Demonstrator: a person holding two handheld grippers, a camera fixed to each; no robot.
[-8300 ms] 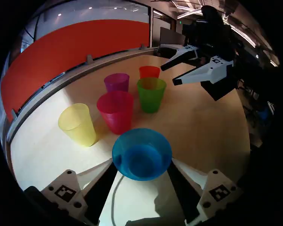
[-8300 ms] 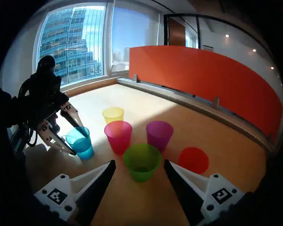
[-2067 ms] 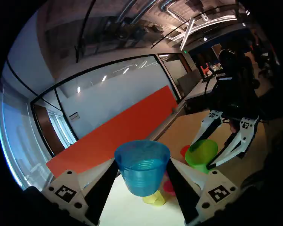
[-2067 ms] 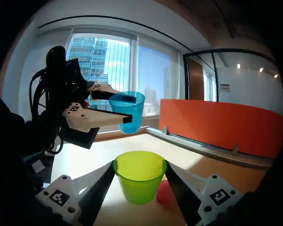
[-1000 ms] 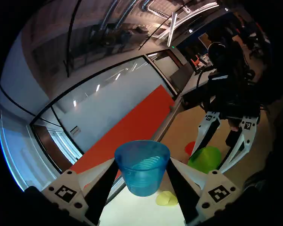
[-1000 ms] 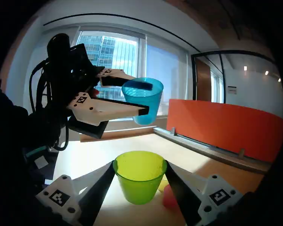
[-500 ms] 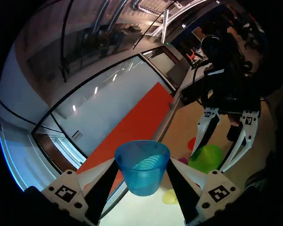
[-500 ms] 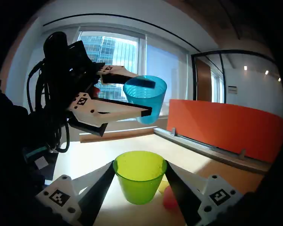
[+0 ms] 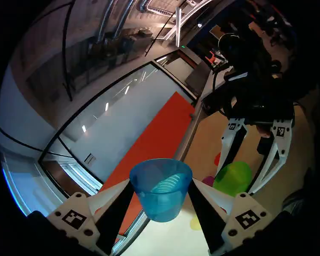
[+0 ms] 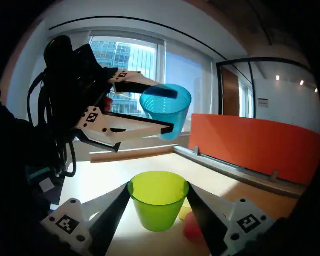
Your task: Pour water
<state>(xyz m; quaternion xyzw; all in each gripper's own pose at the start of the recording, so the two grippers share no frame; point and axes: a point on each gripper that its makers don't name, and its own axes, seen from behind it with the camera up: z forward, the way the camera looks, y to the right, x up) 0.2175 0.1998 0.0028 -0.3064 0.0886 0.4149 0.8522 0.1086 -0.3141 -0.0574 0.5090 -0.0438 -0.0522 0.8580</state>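
Note:
My left gripper is shut on a translucent blue cup with water rippling inside it. In the right gripper view that blue cup hangs tilted in the air, above and just behind the green cup, with the left gripper clamped on its sides and a hand behind it. My right gripper is shut on an upright green cup, held over the table. In the left gripper view the green cup sits lower right, between the right gripper's white fingers.
A light wooden table lies below, with a red cup and a yellow cup on it beneath the green one. An orange wall panel runs along the far table edge. Large windows stand behind the left gripper.
The left gripper has rolled further, tipping the blue cup more toward the green cup, and moved slightly up and closer. The green cup has stayed still.

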